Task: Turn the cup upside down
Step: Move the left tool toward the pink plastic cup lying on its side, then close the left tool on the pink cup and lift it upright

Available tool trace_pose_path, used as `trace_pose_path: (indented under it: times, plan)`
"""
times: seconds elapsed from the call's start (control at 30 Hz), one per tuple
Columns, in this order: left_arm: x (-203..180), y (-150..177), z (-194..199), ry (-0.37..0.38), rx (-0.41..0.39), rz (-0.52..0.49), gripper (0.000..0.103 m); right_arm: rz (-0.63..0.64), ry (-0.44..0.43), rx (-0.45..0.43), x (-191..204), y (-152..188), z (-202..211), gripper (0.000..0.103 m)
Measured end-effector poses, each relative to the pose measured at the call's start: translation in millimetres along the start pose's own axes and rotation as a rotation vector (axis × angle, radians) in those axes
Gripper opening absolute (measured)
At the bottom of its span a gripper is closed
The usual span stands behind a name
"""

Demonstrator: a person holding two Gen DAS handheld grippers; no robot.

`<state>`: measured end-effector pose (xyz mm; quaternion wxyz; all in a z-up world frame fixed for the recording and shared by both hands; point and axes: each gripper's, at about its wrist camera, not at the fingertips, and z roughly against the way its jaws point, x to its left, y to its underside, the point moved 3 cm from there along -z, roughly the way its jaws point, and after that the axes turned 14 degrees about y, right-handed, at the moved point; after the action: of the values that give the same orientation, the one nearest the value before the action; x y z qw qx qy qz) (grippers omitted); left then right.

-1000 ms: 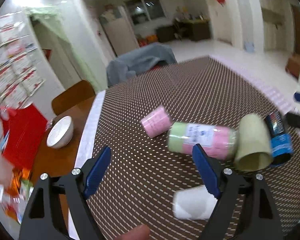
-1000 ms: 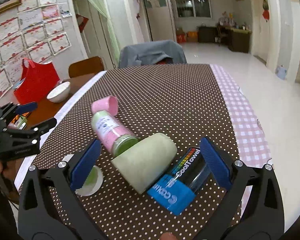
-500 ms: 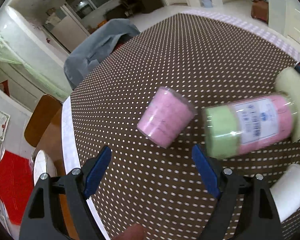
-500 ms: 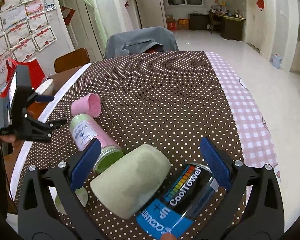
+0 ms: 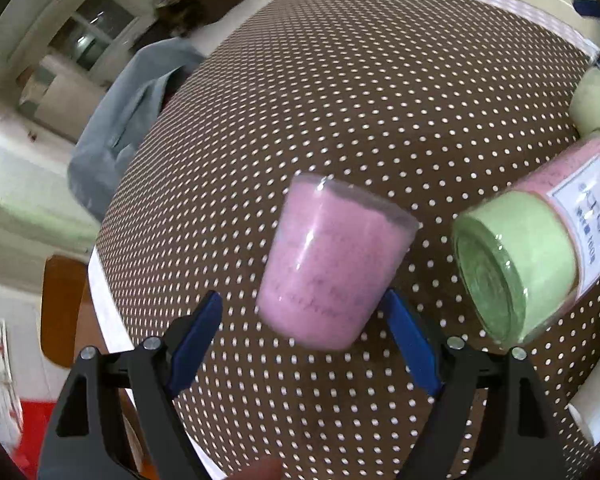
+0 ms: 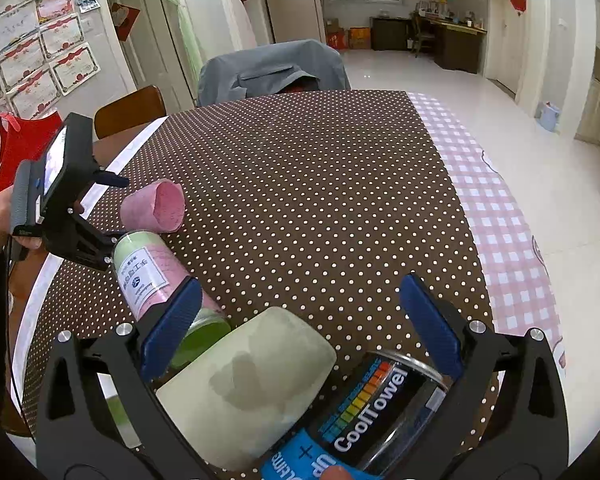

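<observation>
Polka-dot brown worktop (image 5: 380,80) fills my left view: left tool (image 5: 306,322) gapes wide around the pink cup (image 5: 332,264), lying sideways beside a green-pink jar (image 5: 540,256). Right view: right tool (image 6: 296,322) spread open above a pale green cup (image 6: 248,384), far from that pink cup (image 6: 156,208).

The cup (image 5: 332,264) is pink under a clear, glossy skin. The worktop (image 6: 320,184) wears a brown cloth with white polka dots; its far edge (image 6: 500,216) is pink-and-white check. Beside the cup, the tube (image 5: 540,248) is green at its end and pink along the body, with a white label. The beaker (image 6: 252,384) is pale green. The can (image 6: 376,412) is black with a rainbow stripe, white lettering and a blue band. Both tools, left (image 5: 302,340) and right (image 6: 296,324), are black with blue pads. The bag (image 6: 20,148) is red, the jacket (image 6: 272,72) grey-blue.
</observation>
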<state>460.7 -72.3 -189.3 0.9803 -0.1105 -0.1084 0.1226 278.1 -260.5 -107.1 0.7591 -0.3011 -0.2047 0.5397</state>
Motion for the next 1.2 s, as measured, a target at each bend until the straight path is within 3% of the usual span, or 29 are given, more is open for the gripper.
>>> trace_pose_path:
  times: [0.13,0.27,0.3,0.33,0.67,0.83,1.2]
  plan:
    - [1.8,-9.8,-9.7,0.045,0.016,-0.025,0.082,-0.005,0.000,0.004,-2.4,1.0,-2.4,0.097]
    - [2.1,-12.2,-15.0,0.089,0.002,0.021,0.080,-0.014,0.001,0.013,-6.1,2.6,-4.9,0.097]
    - [3.9,-11.5,-15.9,0.111,-0.004,0.043,0.067,-0.016,0.001,0.013,-7.1,3.1,-5.4,0.097]
    - [5.7,-11.5,-14.4,0.143,-0.021,0.085,0.062,-0.017,0.000,0.014,-8.1,3.3,-5.5,0.097]
    - [9.6,22.3,14.5,0.104,-0.039,0.267,0.061,-0.045,-0.029,-0.011,-18.3,9.1,14.0,0.097]
    - [-24.2,47.1,57.8,0.071,-0.064,0.316,0.061,-0.057,-0.055,-0.029,-21.2,18.5,34.0,0.097]
    - [-103.0,64.9,166.5,-0.050,-0.145,0.317,0.061,-0.091,-0.105,-0.096,-48.8,50.1,96.2,0.097]
